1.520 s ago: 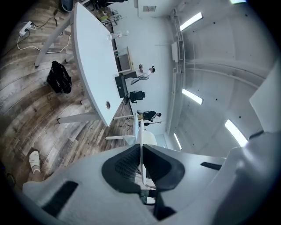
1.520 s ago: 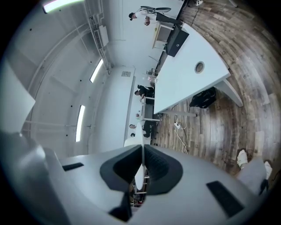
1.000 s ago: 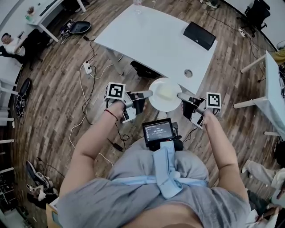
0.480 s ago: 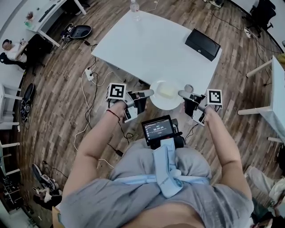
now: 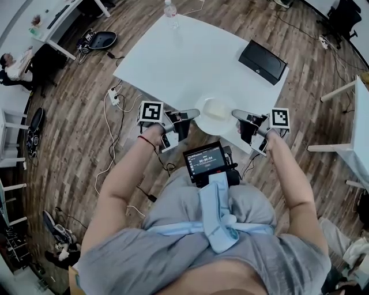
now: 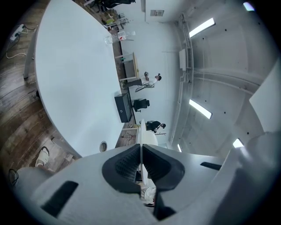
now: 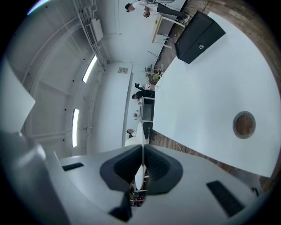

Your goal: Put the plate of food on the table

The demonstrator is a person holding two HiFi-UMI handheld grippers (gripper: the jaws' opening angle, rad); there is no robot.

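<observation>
1. The plate [image 5: 214, 120] is white and round, with a pale portion of food [image 5: 217, 108] on it. It is carried level between the two grippers, over the near edge of the table [image 5: 190, 57]. No view shows whether its underside touches the top yet.
2. The left gripper [image 5: 193, 113] is clamped on the plate's left rim. Its own view shows the rim edge-on as a thin white line pinched between the ribbed pads [image 6: 127, 163].
3. The right gripper [image 5: 237, 114] is closed on the opposite rim in the same way.
4. Handling, as I judge it: the plate is stiff, smooth, probably breakable and fairly light. Thin rim grips can slip, so two opposite holds kept level suit it. Any tilt would slide the food.
5. The tabletop ahead is bare across its middle. A black box [image 5: 263, 61] lies near the far right corner, and a bottle [image 5: 170, 8] stands at the far edge.
6. A round cable hole [image 7: 244, 124] sits in the top near the near edge, on the right gripper's side. Best set the plate down beside it, not over it.
</observation>
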